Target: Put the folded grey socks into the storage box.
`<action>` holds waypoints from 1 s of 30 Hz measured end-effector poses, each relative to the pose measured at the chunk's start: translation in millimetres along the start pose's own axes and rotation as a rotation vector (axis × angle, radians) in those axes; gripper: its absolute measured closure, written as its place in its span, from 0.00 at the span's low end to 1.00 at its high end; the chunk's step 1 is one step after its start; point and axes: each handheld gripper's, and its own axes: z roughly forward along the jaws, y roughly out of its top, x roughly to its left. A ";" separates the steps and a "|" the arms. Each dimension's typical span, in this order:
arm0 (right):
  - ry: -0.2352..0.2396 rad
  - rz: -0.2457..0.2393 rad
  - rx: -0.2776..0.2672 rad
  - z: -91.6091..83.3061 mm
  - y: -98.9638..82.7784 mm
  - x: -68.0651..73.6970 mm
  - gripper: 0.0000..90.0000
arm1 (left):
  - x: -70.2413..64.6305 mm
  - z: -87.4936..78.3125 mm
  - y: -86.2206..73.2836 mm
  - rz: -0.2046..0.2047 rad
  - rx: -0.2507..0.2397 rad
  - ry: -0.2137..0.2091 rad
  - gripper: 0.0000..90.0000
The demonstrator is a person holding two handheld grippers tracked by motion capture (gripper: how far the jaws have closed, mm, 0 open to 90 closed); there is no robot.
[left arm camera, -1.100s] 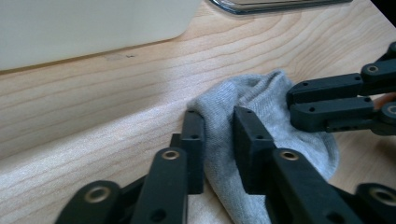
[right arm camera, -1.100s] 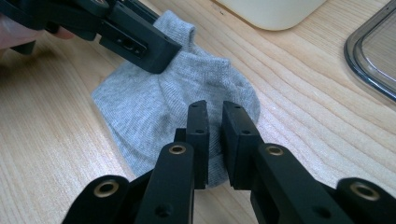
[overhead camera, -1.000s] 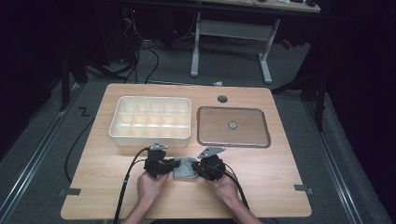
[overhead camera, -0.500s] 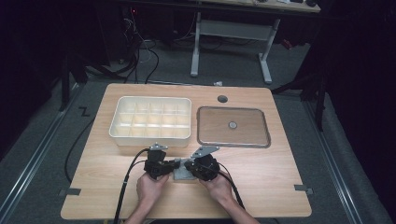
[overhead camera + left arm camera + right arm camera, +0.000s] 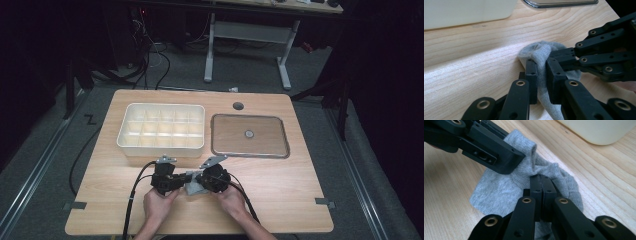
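The small grey knitted sock [image 5: 541,53] lay bunched and creased between my grippers: my left gripper [image 5: 541,72] pinched one fold, my right gripper [image 5: 540,185] clamped tight on another.

Cream divided box [image 5: 161,127] beside metal tray [image 5: 249,136].

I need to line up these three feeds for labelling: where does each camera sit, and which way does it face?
High view: above the person's side, looking forward and down on the table; both hands and forearms show.
Left gripper view: rides the left claw, looking along its jaws, shut on the grey sock.
Right gripper view: rides the right claw, jaws pinching the sock.
Shared: both gripper views show the sock and the opposite claw.
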 end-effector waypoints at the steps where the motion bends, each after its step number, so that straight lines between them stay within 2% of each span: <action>1: 0.000 0.000 0.000 0.0 0.0 0.0 1.00 | 0.0 0.0 0.0 0.000 0.000 0.000 0.91; 4: 0.021 0.011 0.005 1.4 1.0 1.2 1.00 | -3.4 -2.3 1.7 -0.004 -0.002 -0.020 0.91; 11: 0.059 0.005 0.012 3.3 2.6 3.5 1.00 | -12.6 -2.9 1.3 0.024 -0.015 -0.044 0.92; 15: 0.067 -0.001 0.010 5.7 3.6 6.5 1.00 | -11.3 1.0 1.7 0.018 -0.035 -0.053 0.93; 18: 0.068 0.000 0.014 5.8 3.8 6.0 1.00 | -10.7 4.0 2.1 0.013 -0.046 -0.047 0.93; 23: 0.061 -0.015 0.014 5.2 4.2 7.4 1.00 | -9.3 4.4 2.6 0.026 -0.043 -0.021 0.93; 26: 0.038 -0.041 0.008 2.8 4.2 11.3 0.98 | -7.8 3.4 4.1 0.029 -0.043 -0.006 0.93; 27: 0.015 -0.074 0.000 -0.4 4.3 13.6 0.94 | -6.7 2.1 5.3 0.035 -0.042 0.002 0.93; 30: 0.011 -0.061 -0.020 -7.2 4.5 12.6 0.93 | -5.9 0.8 5.7 0.041 -0.044 0.011 0.93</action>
